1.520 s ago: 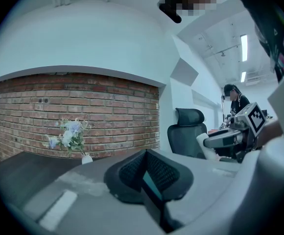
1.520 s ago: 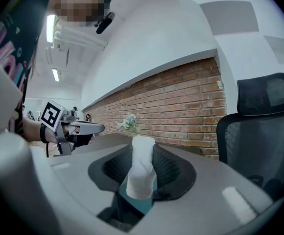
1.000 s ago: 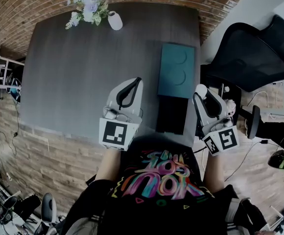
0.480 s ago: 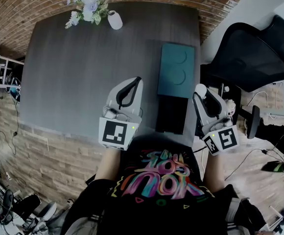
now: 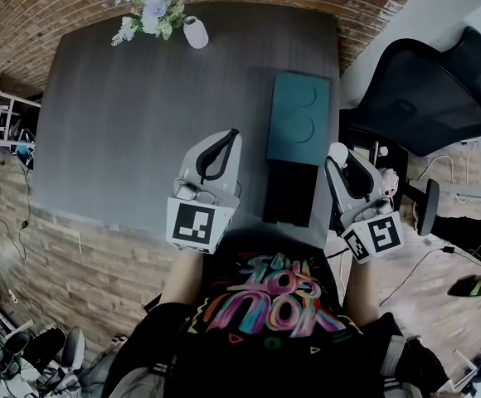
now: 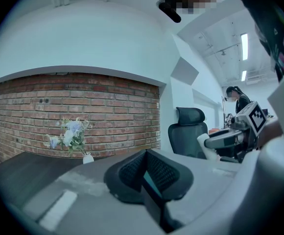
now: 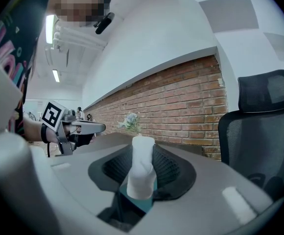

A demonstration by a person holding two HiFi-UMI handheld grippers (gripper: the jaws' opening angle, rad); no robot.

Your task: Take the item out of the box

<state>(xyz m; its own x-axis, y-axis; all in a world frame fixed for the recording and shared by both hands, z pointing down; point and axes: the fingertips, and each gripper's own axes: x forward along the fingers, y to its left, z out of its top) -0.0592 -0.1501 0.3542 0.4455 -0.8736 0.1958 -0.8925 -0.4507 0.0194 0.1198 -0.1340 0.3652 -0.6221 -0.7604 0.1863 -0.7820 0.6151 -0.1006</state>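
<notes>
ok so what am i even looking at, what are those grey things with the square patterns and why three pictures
There is no robot here. A person holds a two-jaw gripper in each hand, and the patterned cubes are part of those grippers. The head view comes from a camera on the person's head, looking down. The other two views come from cameras riding on each gripper, looking along its jaws. On the dark table lies a flat teal box with a black part at its near end, and a white vase of flowers stands at the far edge. The left gripper is closed and empty. The right gripper holds a small white item.
</notes>
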